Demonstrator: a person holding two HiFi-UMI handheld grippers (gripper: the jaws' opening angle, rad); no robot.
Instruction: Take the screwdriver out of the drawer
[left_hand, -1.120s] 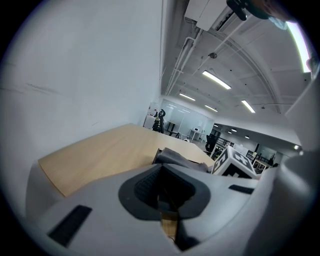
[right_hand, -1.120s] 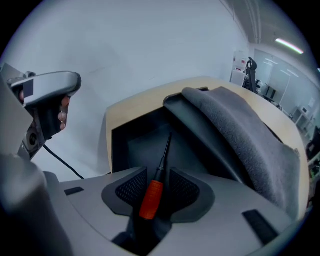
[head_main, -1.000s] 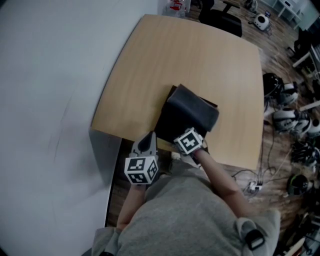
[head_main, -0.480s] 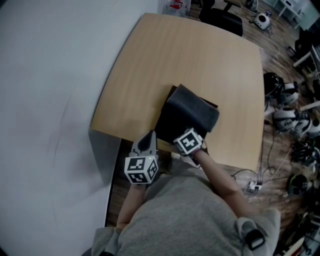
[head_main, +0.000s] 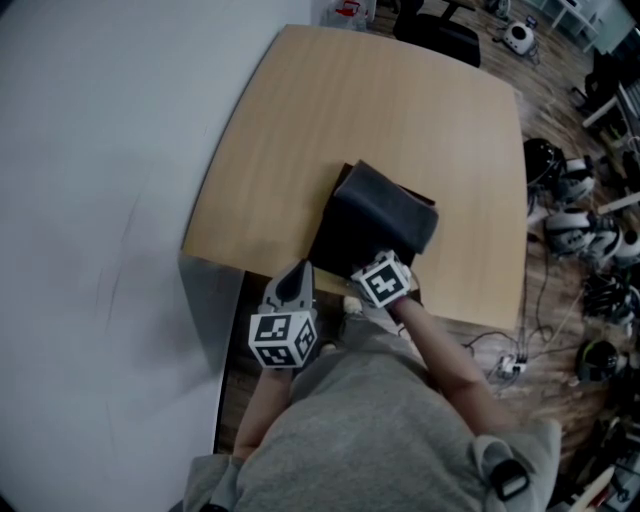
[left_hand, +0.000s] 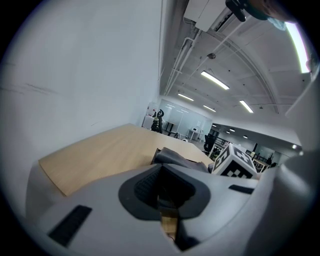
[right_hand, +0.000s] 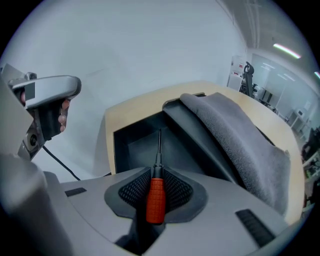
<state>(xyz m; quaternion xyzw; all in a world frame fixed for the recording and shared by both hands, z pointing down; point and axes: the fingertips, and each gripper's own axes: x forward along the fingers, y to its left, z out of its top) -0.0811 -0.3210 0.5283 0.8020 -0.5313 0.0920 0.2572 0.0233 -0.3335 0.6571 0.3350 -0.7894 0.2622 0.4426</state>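
Nearest is the person's grey shirt (head_main: 370, 430), with both forearms reaching forward from it toward the table's near edge. The left gripper (head_main: 296, 275) is held just off that edge, to the left of the right one. It points slightly downward. In the left gripper view its jaws stand a narrow slit apart and nothing is between them; pale wood shows through the slit.

A little farther and to the right, the right gripper (right_hand: 156, 175) tips steeply down at the front of a black box. Its jaws have just been closing, and the screwdriver (right_hand: 155, 199) is between them. The two ribbed pads (right_hand: 131, 192) grasp its red handle on either side. The thin dark shaft runs straight ahead along the jaws, and its tip is over the dark inside of the open drawer (right_hand: 131, 146). Whether the tip touches the drawer's floor cannot be told.

Directly beyond the drawer, a grey cloth (right_hand: 235, 135) is draped over the top of the black box and hangs down its right side. The box sits on the near part of the wooden table (head_main: 380, 110), whose bare top stretches away behind it. A white wall (head_main: 90, 150) runs along the table's left side. To the far right, cables and gear lie on the wooden floor (head_main: 560, 280).
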